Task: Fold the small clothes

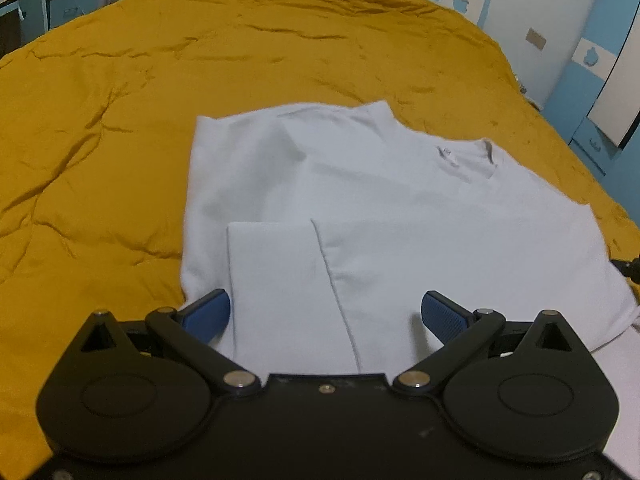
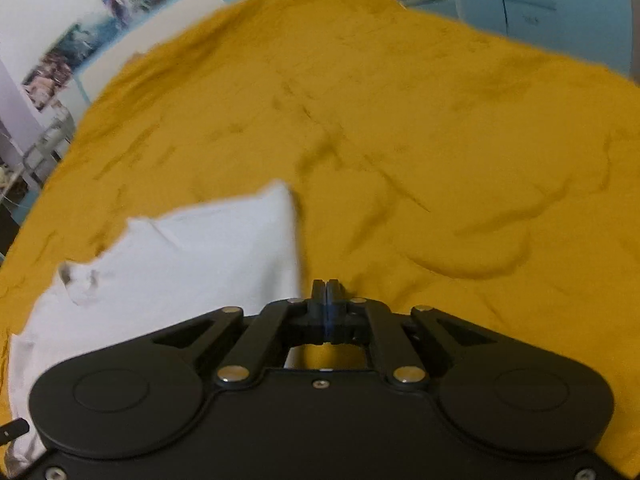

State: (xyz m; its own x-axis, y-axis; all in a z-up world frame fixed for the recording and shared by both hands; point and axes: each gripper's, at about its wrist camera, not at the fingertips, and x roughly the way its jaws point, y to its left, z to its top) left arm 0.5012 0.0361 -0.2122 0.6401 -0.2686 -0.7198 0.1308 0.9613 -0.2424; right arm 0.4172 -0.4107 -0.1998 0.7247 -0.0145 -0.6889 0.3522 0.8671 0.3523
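mustard-yellow bedspread [image 1: 120, 120] covers the whole bed, rumpled into shallow creases, with pale walls and blue-and-white cupboards [image 1: 600, 60] beyond its far edge. a white t-shirt [image 1: 360, 200] lies flat on the bedspread, its collar [image 1: 480, 156] toward the far right of the garment and one side already folded over the body, a stitched hem running down the near part. the left claw [image 1: 326, 312] hovers over the shirt's near edge with its blue pads [image 1: 444, 316] spread wide, nothing between them, white cloth showing in the gap. in the right wrist view, which is blurred, the right claw [image 2: 327, 292] is pinched fully together on nothing, just beside the shirt's [image 2: 180, 260] right edge, over bare bedspread [image 2: 440, 160]. the shirt's pointed corner rises a little from the bedspread, left of that claw.
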